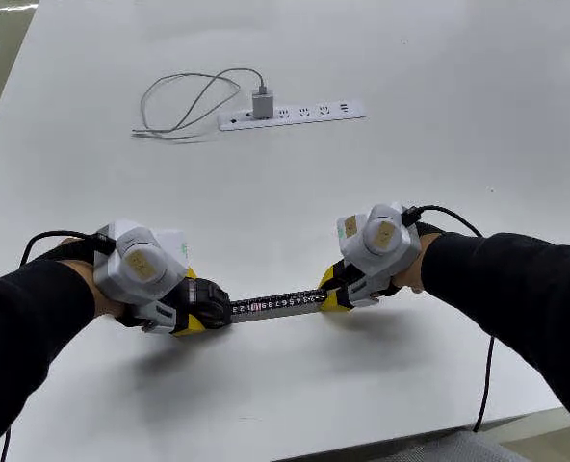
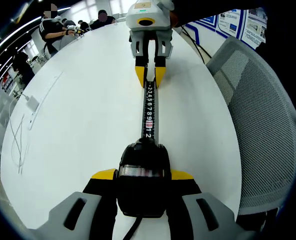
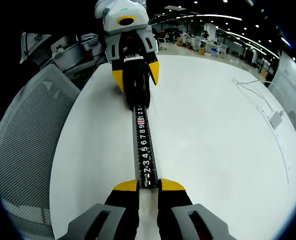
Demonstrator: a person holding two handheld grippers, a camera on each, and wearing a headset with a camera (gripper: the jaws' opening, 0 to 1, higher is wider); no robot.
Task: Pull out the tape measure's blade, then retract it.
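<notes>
Tape measure body: the black tape measure body (image 2: 144, 162) sits between the jaws of the left gripper (image 2: 144, 176), near the front edge of the white worktop (image 1: 410, 173).
Left jaws: pressed against the two sides of the body, with one yellow tip on each side. They hold it tight.
Blade: the blade (image 1: 275, 305) is pulled partway out of the body. It stretches straight across to the right gripper (image 1: 333, 292).
Right jaws: they pinch the far end of the blade between their yellow tips. In the right gripper view the blade end lies right in the gap of the jaws.
Which way it points: in the head view the blade runs from left to right, a little higher on the right. Its numbers face up. It is low over the worktop; I cannot tell if it touches.
Grippers: they face each other, tip to tip, with the blade as a straight line between them.
Arms: both arms in black sleeves (image 1: 516, 289) reach in from the two sides. Each hand holds a gripper from behind.
Far side of worktop: a white power strip (image 1: 295, 114) with a charger (image 1: 263, 102) plugged in and a looped cable (image 1: 184, 106), well apart from the grippers.
Beside the worktop: a grey mesh chair (image 2: 258, 125).
</notes>
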